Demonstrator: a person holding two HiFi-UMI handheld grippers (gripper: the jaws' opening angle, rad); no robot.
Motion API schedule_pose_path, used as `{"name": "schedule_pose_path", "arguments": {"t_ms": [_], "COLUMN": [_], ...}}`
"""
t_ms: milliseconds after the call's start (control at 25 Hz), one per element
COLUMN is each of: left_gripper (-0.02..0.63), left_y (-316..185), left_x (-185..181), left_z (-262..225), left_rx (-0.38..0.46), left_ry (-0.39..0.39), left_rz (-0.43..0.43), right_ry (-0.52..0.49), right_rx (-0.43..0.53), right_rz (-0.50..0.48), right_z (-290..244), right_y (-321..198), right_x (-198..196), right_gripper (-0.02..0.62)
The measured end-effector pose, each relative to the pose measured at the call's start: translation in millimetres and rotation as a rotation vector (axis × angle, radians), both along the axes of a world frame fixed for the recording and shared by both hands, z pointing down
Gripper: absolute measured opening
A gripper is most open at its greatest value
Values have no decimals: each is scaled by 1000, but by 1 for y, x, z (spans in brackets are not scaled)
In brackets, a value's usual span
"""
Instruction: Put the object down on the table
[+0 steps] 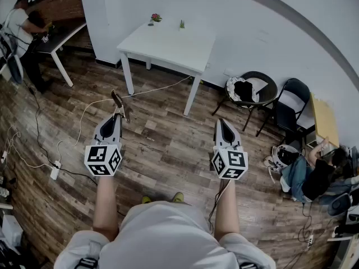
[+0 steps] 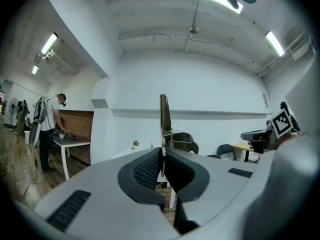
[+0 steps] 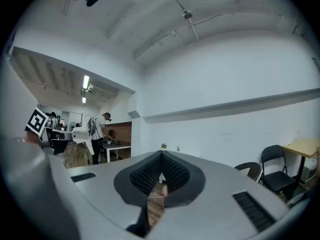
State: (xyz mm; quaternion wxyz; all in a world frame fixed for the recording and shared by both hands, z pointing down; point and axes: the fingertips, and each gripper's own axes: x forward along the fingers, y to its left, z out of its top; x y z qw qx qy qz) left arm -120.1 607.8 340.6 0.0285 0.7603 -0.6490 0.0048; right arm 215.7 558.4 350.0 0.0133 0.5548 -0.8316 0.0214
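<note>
Two grippers were held out level in front of the person, well short of the white table that stood across the wooden floor. The left gripper had its jaws pressed together on the lower end of a thin flat object. This was a narrow brownish strip with a small metal fitting near the grip, and it stuck up and forward past the tips. Pinching it so low seemed meant to leave most of its length free, so it could be laid on the tabletop without the jaws getting underneath. The right gripper was closed on nothing and sat apart from the strip, probably just kept out of the way. As I judged it, the object was not yet set down: it was in the air, far from the table, whose near side looked bare enough to take it
</note>
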Motion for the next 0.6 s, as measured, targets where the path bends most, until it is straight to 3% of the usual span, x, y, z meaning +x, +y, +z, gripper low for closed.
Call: {"name": "schedule_pose_path", "arguments": {"t_ms": [600], "left_gripper": [18], "left_y": [-10], "left_x": [18], "left_z": [4], "left_rx": [-22], "left_ry": [-9], "left_rz": [1], "right_ry": [-32], "right_rx": [-10], "right_rz": [1], "right_z": [5], "right_y": [-14], "right_x": [12], "right_gripper": [8]}}
